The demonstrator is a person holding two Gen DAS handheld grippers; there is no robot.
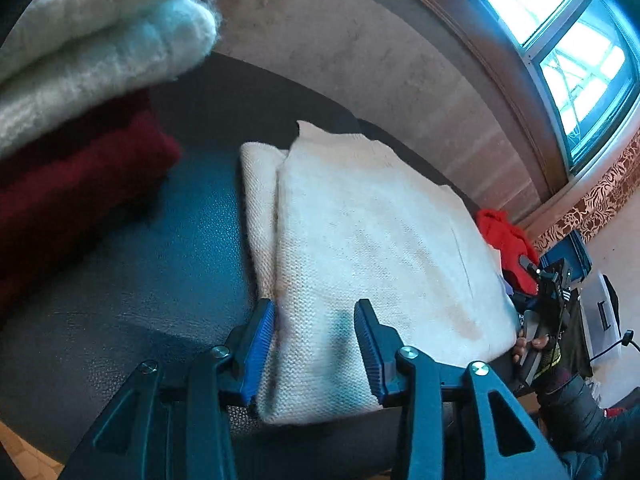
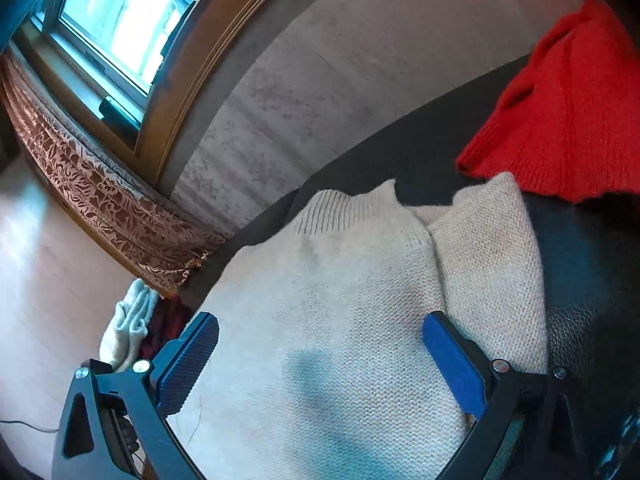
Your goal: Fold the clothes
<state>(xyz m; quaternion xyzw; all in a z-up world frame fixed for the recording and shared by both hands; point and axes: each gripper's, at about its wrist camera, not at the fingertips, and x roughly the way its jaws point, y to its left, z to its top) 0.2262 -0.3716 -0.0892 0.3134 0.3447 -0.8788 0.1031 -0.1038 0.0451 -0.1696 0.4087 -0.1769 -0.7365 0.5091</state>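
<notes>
Straddling near edge of folded cream sweater (image 1: 372,248), left gripper (image 1: 316,344) fingers spread, fabric between, possibly touching; right gripper (image 2: 320,364) likewise wide open over same sweater (image 2: 340,300); sweater flat on dark leather seat (image 1: 160,260); beyond, maroon knit (image 1: 80,184), white knit (image 1: 100,52), red garment (image 2: 568,112); window (image 2: 120,12) farthest.

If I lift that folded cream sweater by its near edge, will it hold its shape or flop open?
The cream sweater is a soft knit, so it will probably sag and not stay flat. Its folded layers look loose at the side, so they may slide apart. Its nubby weave should grip the ribbed pads of the right gripper fairly well.
</notes>
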